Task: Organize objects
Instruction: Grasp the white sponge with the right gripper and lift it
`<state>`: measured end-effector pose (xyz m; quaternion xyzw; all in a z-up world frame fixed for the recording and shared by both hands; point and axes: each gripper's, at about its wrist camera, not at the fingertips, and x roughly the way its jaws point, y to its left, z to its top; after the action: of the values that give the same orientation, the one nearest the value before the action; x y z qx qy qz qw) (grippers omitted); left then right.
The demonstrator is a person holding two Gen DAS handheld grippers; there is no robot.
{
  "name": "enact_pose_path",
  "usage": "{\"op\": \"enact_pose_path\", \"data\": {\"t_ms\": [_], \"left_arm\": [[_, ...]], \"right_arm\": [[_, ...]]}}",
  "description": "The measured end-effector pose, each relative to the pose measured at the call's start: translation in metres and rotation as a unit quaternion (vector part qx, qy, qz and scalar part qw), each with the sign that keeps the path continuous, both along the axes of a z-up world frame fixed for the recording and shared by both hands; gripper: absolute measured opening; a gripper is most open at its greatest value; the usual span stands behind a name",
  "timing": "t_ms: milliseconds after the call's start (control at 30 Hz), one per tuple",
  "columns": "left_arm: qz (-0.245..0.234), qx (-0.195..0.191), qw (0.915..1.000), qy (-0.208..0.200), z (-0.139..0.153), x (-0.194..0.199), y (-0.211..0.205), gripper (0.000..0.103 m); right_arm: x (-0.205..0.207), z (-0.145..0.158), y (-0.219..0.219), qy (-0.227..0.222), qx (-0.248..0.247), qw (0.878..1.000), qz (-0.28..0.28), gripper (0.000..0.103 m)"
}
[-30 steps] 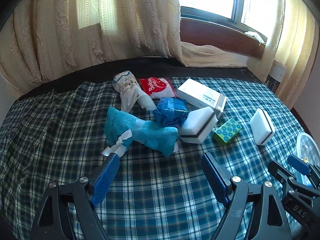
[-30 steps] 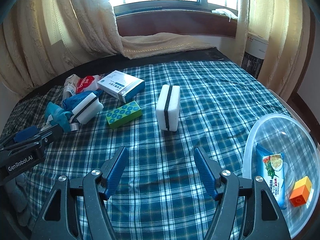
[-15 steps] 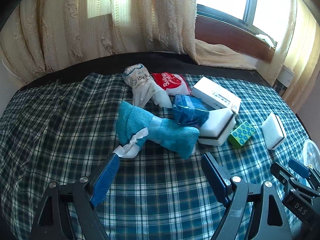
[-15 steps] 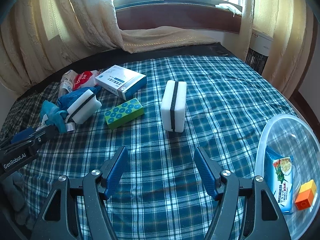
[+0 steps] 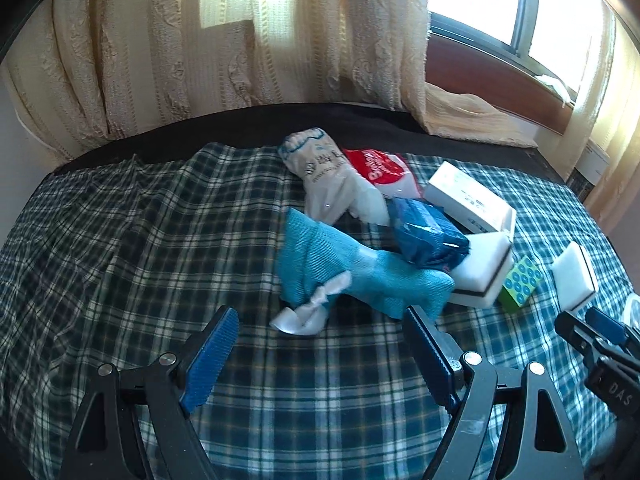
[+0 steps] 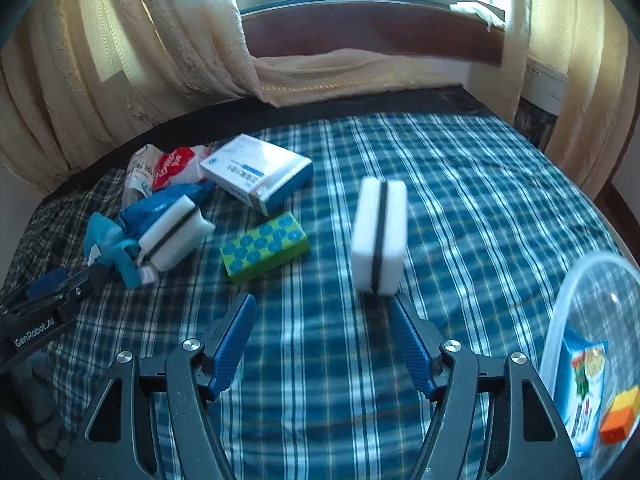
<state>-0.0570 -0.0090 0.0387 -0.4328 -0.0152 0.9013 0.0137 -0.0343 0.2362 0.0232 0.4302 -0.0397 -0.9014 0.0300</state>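
A teal cloth tied with a white ribbon (image 5: 352, 276) lies on the plaid cloth just ahead of my open, empty left gripper (image 5: 320, 344). Behind it are a dark blue packet (image 5: 426, 236), a white glove pack (image 5: 332, 180), a red packet (image 5: 380, 172), a white box (image 5: 468, 200) and a white sponge with a black stripe (image 5: 484, 276). A second white sponge (image 6: 380, 236) stands on edge just ahead of my open, empty right gripper (image 6: 320, 336). A green dotted box (image 6: 266, 246) lies to its left.
A clear plastic tub (image 6: 592, 344) at the right holds a blue snack packet (image 6: 582, 388) and an orange block (image 6: 620, 420). Cream curtains (image 5: 240, 40) and a window sill (image 6: 380, 32) close off the back. The plaid cloth (image 5: 100, 248) covers the surface.
Both grippers have moved forward. The teal cloth is nearer the left gripper and the upright sponge is nearer the right gripper. Both stay open.
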Motion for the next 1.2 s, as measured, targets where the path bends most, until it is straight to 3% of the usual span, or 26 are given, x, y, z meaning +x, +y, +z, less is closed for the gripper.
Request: {"op": "enact_pose_path", "data": {"t_ms": [67,233,600,800,1200], "left_arm": [[0.008,0.001,1.0000,0.002,0.001,-0.001,-0.006,0.087],[0.021,0.004,0.9998,-0.001,-0.001,-0.005,-0.017,0.087],[0.029,0.014,0.9994,-0.015,-0.007,-0.012,-0.025,0.087],[0.029,0.021,0.9992,-0.016,-0.006,-0.012,-0.028,0.087],[0.024,0.028,0.9993,-0.009,-0.002,-0.009,-0.029,0.087]], "right_arm": [[-0.009,-0.001,-0.003,0.001,-0.006,1.000,0.007,0.082],[-0.021,0.001,-0.010,0.009,0.003,1.000,0.014,0.089],[-0.038,0.005,-0.044,0.044,0.068,0.995,0.052,0.092],[-0.039,0.000,-0.047,0.042,0.082,0.994,0.056,0.093],[-0.023,0.000,-0.005,0.027,0.023,0.999,0.017,0.093]]}}
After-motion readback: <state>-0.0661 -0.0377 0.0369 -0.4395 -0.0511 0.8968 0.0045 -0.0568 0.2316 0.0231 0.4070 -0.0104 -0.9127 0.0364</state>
